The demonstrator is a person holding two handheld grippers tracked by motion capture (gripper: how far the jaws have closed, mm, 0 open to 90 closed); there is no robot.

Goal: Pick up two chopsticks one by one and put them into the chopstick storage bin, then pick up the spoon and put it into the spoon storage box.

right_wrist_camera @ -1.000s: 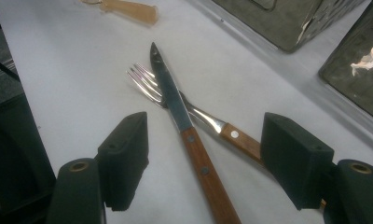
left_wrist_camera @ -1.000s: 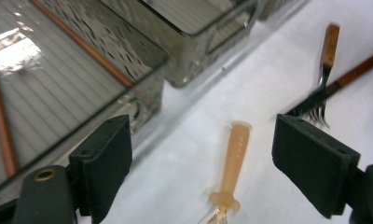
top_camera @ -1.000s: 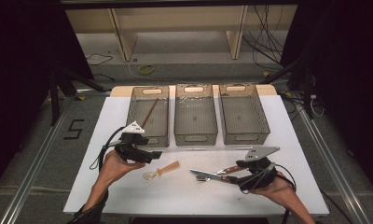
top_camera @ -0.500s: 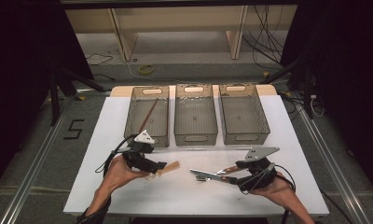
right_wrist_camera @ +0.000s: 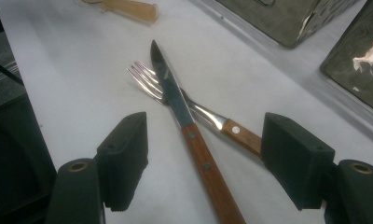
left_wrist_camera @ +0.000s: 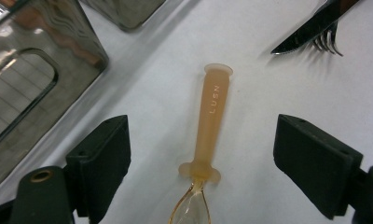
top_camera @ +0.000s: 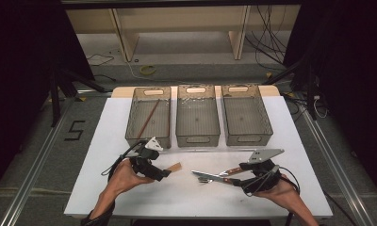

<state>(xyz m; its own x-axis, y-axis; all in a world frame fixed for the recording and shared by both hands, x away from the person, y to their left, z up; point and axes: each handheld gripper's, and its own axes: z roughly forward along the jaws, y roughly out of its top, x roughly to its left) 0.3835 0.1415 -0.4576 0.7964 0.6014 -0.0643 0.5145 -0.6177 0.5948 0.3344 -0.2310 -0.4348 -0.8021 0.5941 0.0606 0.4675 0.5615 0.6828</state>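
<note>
Looking down from the high view, I see the white rectangular table (top_camera: pixel 130 197) carrying three smoky grey see-through plastic bins in a row at its far side: the left bin (top_camera: pixel 148 115) with a thin brown stick leaning inside it, the middle bin (top_camera: pixel 197 115) and the right bin (top_camera: pixel 246 113). My left gripper (top_camera: pixel 164 173) sits low near the front left, its jaws wide apart in the left gripper view and touching nothing. Between them lies the translucent orange plastic spoon (left_wrist_camera: pixel 208 140), flat on the table, handle pointing away from me and its clear bowl nearest the camera. My right gripper (top_camera: pixel 238 181) rests at the front right, jaws likewise spread wide and gripping nothing. Between those jaws, the wooden-handled steel knife (right_wrist_camera: pixel 189 144) lies crossed over the wooden-handled steel fork (right_wrist_camera: pixel 212 119), blade on top of the fork's neck, both flat on the table.
</note>
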